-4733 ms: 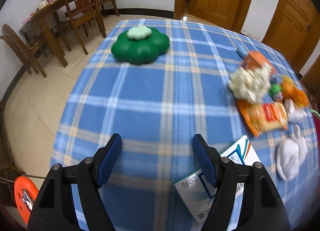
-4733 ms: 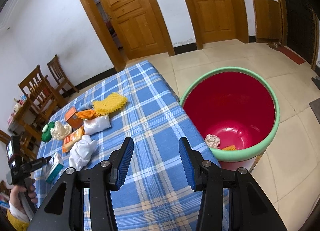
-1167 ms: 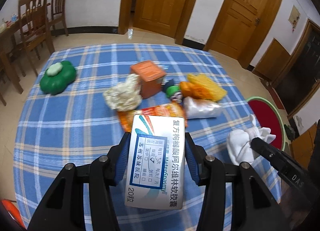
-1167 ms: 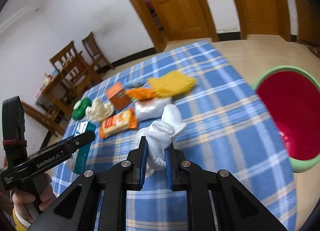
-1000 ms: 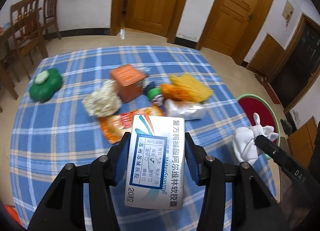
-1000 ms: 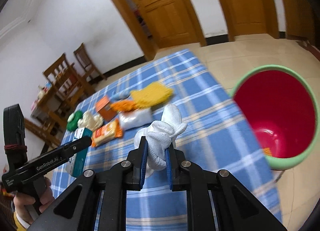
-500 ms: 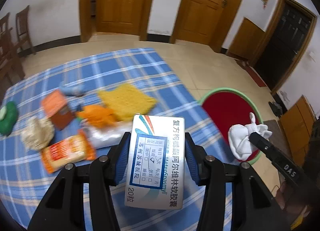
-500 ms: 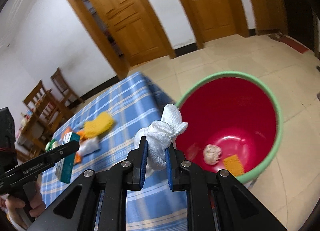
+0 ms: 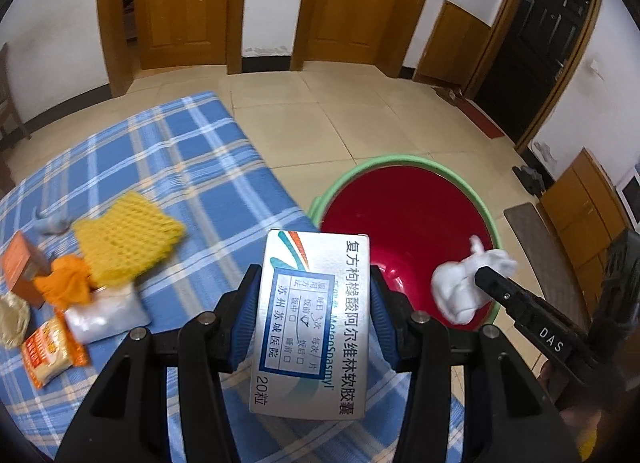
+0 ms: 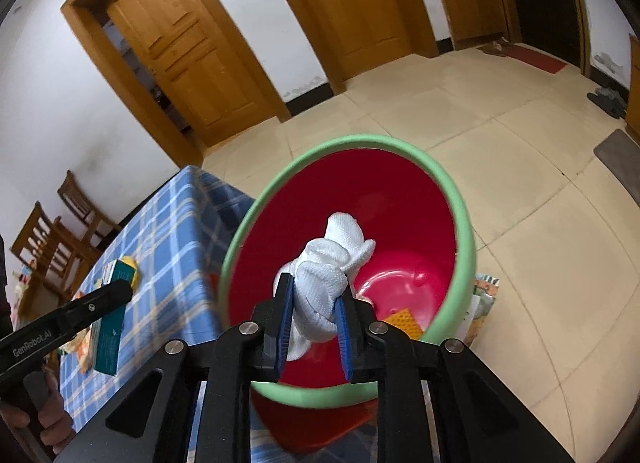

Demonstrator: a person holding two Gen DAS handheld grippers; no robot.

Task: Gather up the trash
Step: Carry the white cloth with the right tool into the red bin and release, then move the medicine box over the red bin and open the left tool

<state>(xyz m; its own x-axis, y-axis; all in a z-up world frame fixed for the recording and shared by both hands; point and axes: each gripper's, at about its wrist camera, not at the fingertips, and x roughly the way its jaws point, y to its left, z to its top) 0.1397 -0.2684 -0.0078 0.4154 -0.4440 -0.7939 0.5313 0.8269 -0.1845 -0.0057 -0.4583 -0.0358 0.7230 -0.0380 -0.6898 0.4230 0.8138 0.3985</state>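
Note:
My left gripper [image 9: 314, 303] is shut on a silver medicine box [image 9: 312, 323] and holds it above the table's near corner, beside the red bin. My right gripper [image 10: 314, 303] is shut on a knotted white cloth [image 10: 328, 267], held over the mouth of the red bin with a green rim [image 10: 464, 223]. The bin [image 9: 404, 219] stands on the floor beside the blue plaid table [image 9: 180, 167]. The cloth [image 9: 464, 287] and the right gripper also show in the left wrist view. The box [image 10: 112, 315] shows in the right wrist view.
On the table lie a yellow foam net [image 9: 124, 239], an orange rag [image 9: 66, 283], a clear bag [image 9: 104, 315], an orange snack packet [image 9: 50, 351] and an orange box [image 9: 20, 267]. The bin holds a small yellow piece [image 10: 404, 319]. Wooden doors and chairs [image 10: 60, 239] stand behind.
Both grippers have swung right from the table toward the bin. The cloth is now over the bin's mouth; the box is near the table corner. Both grips are unchanged.

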